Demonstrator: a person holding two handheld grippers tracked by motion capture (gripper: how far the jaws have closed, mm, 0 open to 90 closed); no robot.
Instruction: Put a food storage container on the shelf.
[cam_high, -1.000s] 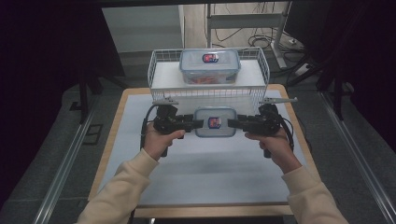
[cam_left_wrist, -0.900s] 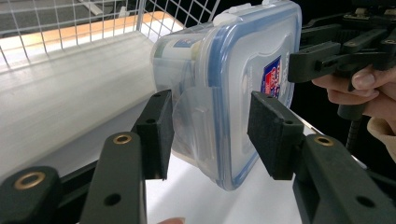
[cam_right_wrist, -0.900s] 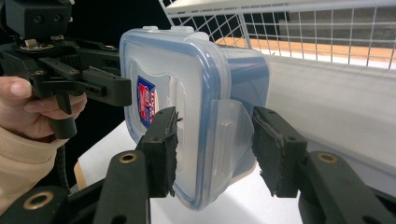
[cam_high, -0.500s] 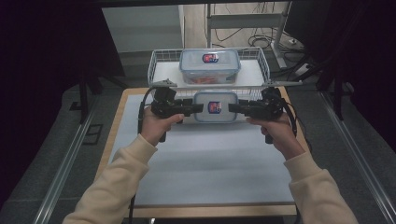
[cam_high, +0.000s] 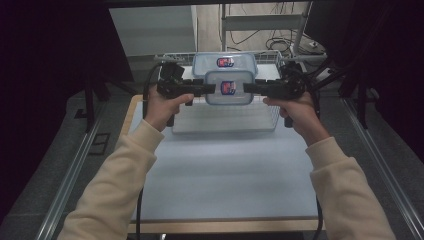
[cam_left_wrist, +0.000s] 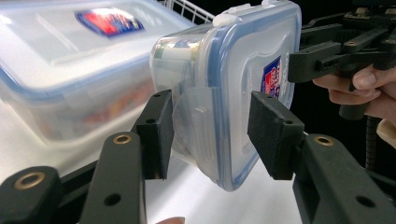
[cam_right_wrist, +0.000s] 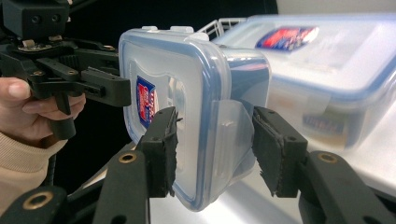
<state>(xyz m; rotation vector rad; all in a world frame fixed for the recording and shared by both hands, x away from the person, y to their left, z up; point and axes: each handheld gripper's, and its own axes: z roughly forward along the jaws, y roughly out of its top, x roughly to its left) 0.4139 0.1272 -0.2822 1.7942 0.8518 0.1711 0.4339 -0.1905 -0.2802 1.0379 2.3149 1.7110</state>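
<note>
A small clear container with a blue-rimmed lid and a red-and-blue label hangs in the air above the wire basket. My left gripper is shut on its left end and my right gripper on its right end. In the left gripper view the pads clamp the container at its side latch, one on the lid, one on the base. The right gripper view shows the same hold on the container by my right gripper. A second, larger lidded container lies in the basket behind.
The basket stands at the far edge of the pale table. Metal rails run along both sides of the table. Cables and a shelf frame lie beyond the basket, with dark surroundings left and right.
Both grippers have lifted the small container together from the table just in front of the basket, up and away from me, until it hangs over the basket.
</note>
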